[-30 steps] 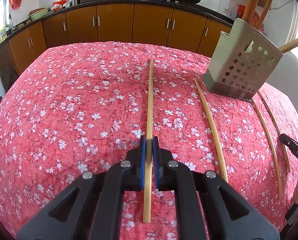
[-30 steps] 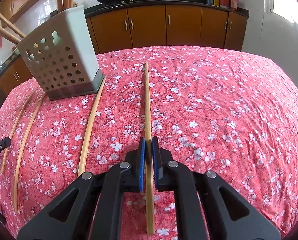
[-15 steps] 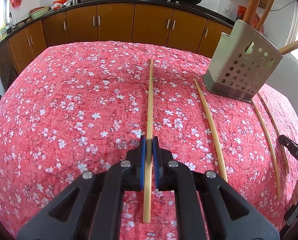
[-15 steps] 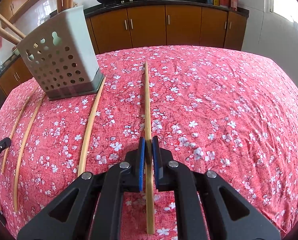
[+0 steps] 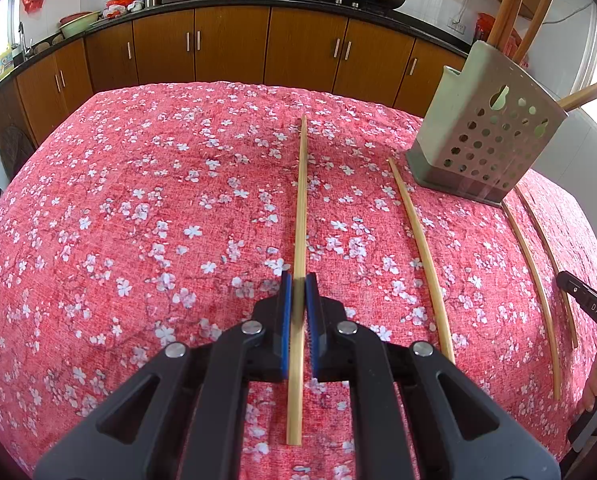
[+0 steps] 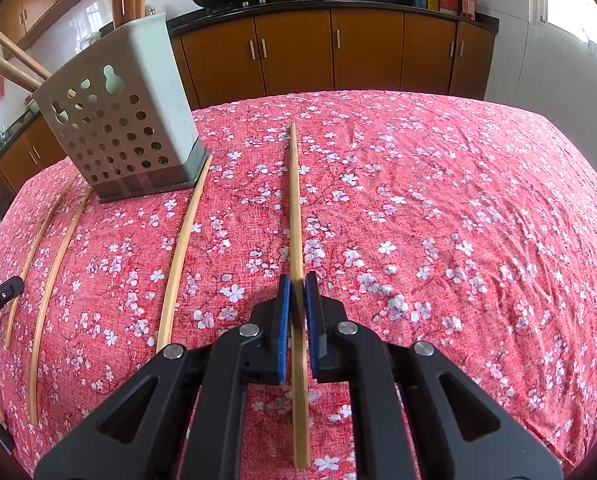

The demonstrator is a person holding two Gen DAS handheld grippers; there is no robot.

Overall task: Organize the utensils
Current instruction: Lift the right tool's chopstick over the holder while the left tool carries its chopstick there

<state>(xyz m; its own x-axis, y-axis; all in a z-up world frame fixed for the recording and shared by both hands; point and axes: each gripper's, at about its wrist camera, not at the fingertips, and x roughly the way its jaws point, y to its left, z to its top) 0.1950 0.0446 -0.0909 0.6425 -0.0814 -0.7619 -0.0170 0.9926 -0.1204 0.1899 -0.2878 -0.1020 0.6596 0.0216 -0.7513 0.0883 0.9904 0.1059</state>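
- Nothing has moved since the earlier frames: we keep the left gripper clenched on 1 chopstick and the right gripper on another chopstick, both over the tablecloth.
- So neither is in the holder yet; 3 loose chopsticks lie beside it.
- We cannot tell whether either held tip touches the cloth.

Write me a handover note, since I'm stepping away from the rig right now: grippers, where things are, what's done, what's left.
Left gripper: shut on a chopstick, far tip over the cloth.
Right gripper: shut on another chopstick, same pose.
Holder: stands between the two grippers, some sticks already in it.
Loose: three chopsticks lie on the cloth by the holder, one on the right gripper's side, two on the far side of it.
Done: both sticks gripped.
Left: drop these two in the holder, then the three loose ones.
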